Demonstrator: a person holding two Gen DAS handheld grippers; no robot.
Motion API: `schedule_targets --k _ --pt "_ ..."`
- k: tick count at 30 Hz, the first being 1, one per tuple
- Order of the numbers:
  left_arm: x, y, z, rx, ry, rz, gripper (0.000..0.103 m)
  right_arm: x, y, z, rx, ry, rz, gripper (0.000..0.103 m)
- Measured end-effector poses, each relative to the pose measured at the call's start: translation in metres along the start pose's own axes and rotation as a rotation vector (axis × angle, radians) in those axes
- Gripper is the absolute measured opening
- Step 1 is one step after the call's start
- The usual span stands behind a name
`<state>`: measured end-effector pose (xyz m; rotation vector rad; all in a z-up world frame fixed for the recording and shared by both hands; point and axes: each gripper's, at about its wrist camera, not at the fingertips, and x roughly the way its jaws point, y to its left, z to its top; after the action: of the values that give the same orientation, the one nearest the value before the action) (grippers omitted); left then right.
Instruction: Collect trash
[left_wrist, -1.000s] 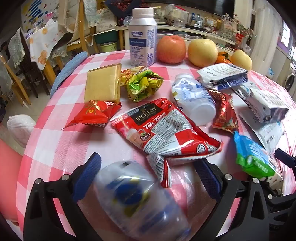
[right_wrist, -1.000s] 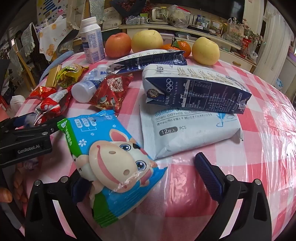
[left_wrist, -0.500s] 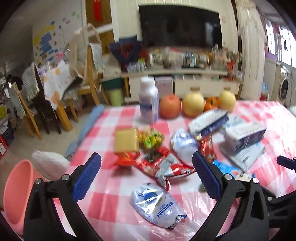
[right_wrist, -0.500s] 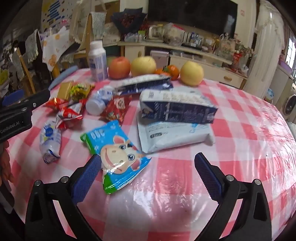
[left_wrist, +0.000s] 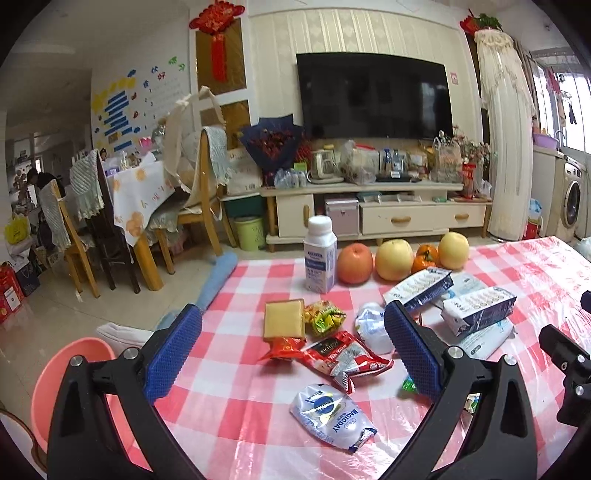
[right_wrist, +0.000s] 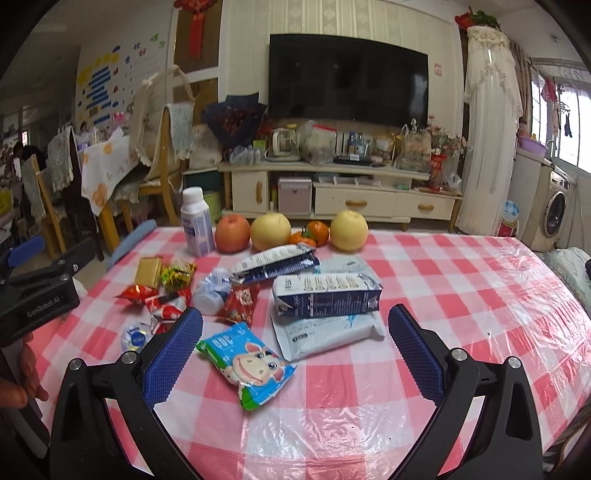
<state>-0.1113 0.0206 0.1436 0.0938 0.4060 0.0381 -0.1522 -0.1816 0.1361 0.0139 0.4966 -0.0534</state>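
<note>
1. Left gripper (left_wrist: 291, 350) hangs above the table's (right_wrist: 461, 280) left edge, jaws spread wide, nothing between them.
2. Right gripper (right_wrist: 295, 347) is raised too, fully spread and empty.
3. The trash sits mid-table: a silver-blue pouch (left_wrist: 332, 417) nearest the left edge, a red sachet (left_wrist: 343, 354) just beyond it, a blue cartoon wipes pack (right_wrist: 247, 362) beside a navy carton (right_wrist: 325, 295).
4. Fruit (right_wrist: 271, 230) and a white bottle (right_wrist: 197, 225) line the far edge.
5. A pink bin (left_wrist: 55, 376) sits below the left edge.

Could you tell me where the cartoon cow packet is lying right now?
Right wrist view: the cartoon cow packet lies between the open fingers, beside the white wipes pack.
</note>
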Motion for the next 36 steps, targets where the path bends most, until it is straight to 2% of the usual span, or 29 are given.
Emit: schedule_targets --k 11,18,28,36 --pt "-0.018 0.012 0.007 -0.041 -0.038 -0.003 0.100 -0.023 0.019 0.001 -0.045 -0.071 0.028 0.099" --pt "-0.016 0.025 0.006 -0.099 -0.014 0.005 0.100 -0.025 0.022 0.000 -0.058 -0.094 0.030 0.099" --pt "-0.017 0.022 0.005 -0.086 -0.014 0.021 0.100 -0.022 0.026 -0.004 -0.079 -0.104 0.049 0.099" --pt "-0.016 0.019 0.003 -0.056 -0.023 0.047 0.100 -0.014 0.027 -0.007 -0.068 -0.066 0.083 0.099"
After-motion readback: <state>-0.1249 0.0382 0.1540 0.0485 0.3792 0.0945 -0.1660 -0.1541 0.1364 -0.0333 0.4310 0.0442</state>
